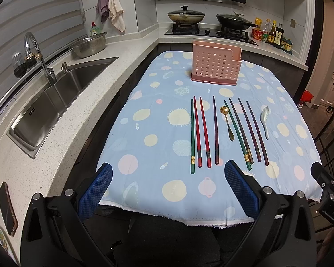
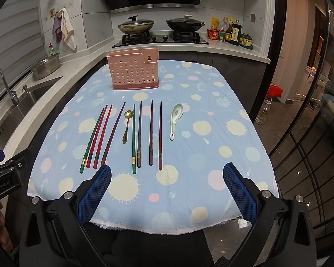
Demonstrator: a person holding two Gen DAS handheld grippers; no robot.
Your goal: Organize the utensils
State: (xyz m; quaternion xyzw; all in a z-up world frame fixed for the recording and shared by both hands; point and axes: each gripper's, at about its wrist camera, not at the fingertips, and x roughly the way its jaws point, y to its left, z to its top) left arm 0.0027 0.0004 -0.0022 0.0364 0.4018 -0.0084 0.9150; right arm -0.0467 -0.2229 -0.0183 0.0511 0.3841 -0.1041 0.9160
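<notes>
Both claws wide open, holding nothing: left gripper (image 1: 168, 191) and right gripper (image 2: 167, 191) low in frame, short of the utensils. Chopsticks (image 2: 140, 133) in a loose row mid-frame on the tablecloth (image 2: 211, 155), gold spoon (image 2: 127, 123) among them, ceramic spoon (image 2: 175, 120) to the right, apart. Pink holder (image 2: 133, 71) upright, upper centre, empty as far as visible. Best to take one piece near its thick end, lift clear of neighbours, drop tip-down into the holder.

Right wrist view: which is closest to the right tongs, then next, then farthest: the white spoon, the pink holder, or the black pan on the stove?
1. White spoon, on the cloth, a little right of the chopsticks.
2. Pink holder, at the table's far end, left.
3. Black pan, on the stove behind.
</notes>
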